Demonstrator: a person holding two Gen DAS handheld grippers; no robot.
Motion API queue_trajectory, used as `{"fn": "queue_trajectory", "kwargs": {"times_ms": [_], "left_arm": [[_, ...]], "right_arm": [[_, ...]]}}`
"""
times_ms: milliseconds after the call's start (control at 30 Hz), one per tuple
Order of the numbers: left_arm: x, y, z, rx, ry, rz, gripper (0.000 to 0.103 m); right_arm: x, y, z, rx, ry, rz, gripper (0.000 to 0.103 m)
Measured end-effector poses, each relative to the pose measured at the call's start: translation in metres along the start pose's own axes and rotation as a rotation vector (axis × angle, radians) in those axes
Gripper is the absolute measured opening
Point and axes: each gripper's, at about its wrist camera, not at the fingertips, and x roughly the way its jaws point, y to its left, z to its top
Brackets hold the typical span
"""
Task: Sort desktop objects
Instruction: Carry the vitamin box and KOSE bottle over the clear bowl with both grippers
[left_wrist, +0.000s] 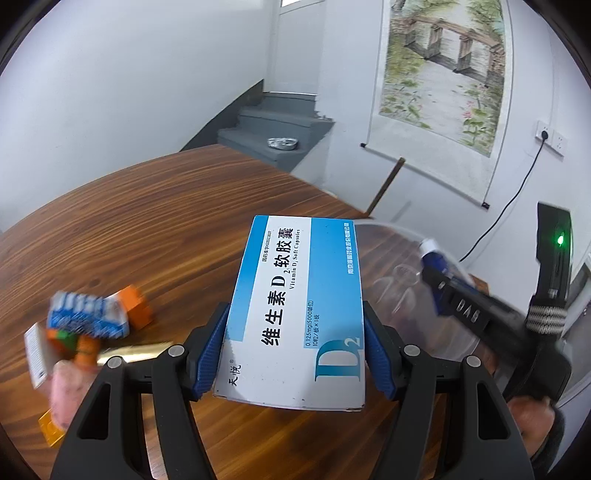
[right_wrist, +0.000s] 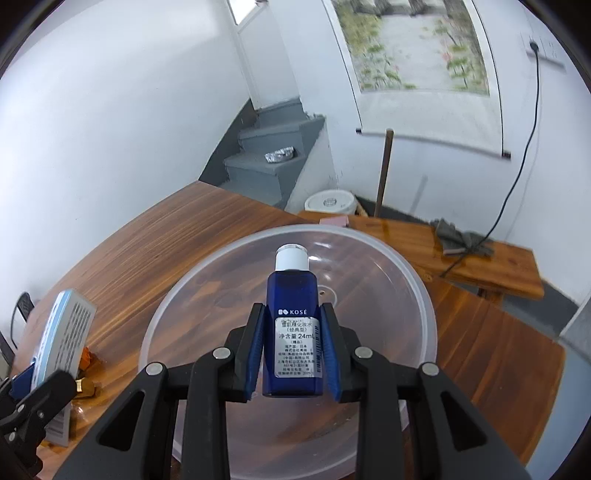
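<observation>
Your right hand-held gripper (right_wrist: 291, 354) is clenched on the blue bottle (right_wrist: 292, 328), already hanging over the clear basin (right_wrist: 417, 280) at frame centre; lower it close before releasing so it doesn't bounce. Your left hand-held gripper (left_wrist: 295, 354) grasps the vitamin box (left_wrist: 295, 314). Only the left view shows the unsorted packets (left_wrist: 92, 325) at lower left on the bench (left_wrist: 147, 221); only the right view shows the basin's whole rim.

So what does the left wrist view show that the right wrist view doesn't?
Only the left wrist view: the pile of small packages on the table, and the printed face of the vitamin D2 box in the left gripper.

Only the right wrist view: the whole clear plastic bowl, the bench and the white bucket.

Both: the wooden table, the blue bottle in the right gripper, stairs, wall scroll.
</observation>
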Motion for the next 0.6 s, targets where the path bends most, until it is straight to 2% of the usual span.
{"fn": "queue_trajectory", "kwargs": {"times_ms": [267, 600], "left_arm": [[0.033, -0.024, 0.015, 0.009, 0.037, -0.07, 0.07], [0.049, -0.04, 0.016, 0.05, 0.06, -0.086, 0.07]], "right_arm": [[0.008, -0.015, 0.002, 0.062, 0.03, -0.002, 0.032], [0.007, -0.021, 0.001, 0.093, 0.018, -0.051, 0.033]]}}
